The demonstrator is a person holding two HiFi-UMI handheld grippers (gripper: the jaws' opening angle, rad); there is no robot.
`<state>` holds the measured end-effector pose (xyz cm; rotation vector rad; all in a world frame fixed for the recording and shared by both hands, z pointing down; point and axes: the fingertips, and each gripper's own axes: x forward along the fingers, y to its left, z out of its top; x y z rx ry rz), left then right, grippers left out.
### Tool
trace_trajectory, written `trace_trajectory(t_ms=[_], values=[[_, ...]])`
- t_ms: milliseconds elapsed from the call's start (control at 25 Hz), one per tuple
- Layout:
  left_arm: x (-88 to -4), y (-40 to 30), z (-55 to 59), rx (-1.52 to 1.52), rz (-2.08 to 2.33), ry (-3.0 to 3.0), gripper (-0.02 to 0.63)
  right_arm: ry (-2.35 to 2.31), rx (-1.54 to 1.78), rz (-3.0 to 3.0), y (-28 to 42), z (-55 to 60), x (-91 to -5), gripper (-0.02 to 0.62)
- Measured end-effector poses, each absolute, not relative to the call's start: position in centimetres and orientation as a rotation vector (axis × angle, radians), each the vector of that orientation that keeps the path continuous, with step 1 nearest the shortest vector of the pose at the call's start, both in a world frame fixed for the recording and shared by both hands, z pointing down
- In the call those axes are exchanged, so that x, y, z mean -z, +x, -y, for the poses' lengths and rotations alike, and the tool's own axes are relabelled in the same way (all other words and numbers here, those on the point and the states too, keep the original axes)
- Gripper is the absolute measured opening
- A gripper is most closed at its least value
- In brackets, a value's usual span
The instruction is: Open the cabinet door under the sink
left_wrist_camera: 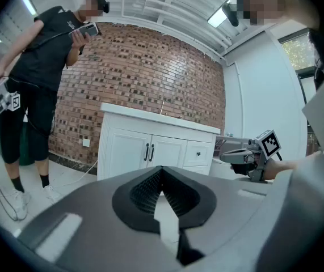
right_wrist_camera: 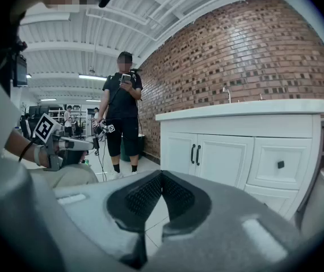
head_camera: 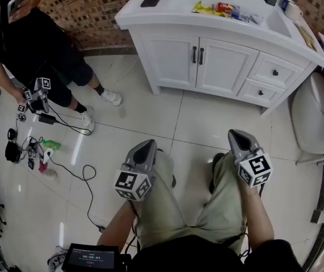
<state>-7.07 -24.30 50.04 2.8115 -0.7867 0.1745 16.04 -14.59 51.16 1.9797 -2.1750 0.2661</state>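
Left gripper [head_camera: 149, 143] and right gripper [head_camera: 234, 133] both closed on nothing, well off the cabinet door [head_camera: 173, 58] — spread one, pinch the handle [head_camera: 194, 54] squarely.

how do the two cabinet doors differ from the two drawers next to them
The cabinet doors are tall panels; the drawers are short, stacked one above the other. The doors carry long dark bar handles at their meeting edge; each drawer has one small dark knob. Both are white, panelled and shut.

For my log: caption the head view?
Left gripper and right gripper, both shut, held over knees, facing closed cabinet doors.
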Motion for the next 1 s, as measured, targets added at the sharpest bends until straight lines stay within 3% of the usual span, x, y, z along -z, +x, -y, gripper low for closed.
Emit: trace_trajectory(t_ms=[320, 680, 760, 1000], values=[[-48.4, -4.4, 34.6, -0.189, 0.841, 2.791, 0.017, 1.926, -0.417, 2.143, 19.5, 29.5, -53.2, -0.009], [-47.7, -2.7, 43.9, -0.168, 0.895, 2.728, 0.017, 2.032, -0.361, 1.953, 27.8, 45.7, -55.7, -0.009], [-47.7, -2.3, 45.2, -0.17, 0.911, 2.722, 0.017, 2.041, -0.389, 1.92, 28.7, 47.7, -56.6, 0.075], [-48.1, -2.1, 47.8, -0.166, 0.971, 2.705, 0.017, 2.062, -0.422, 1.847, 30.1, 50.5, -58.8, 0.077]])
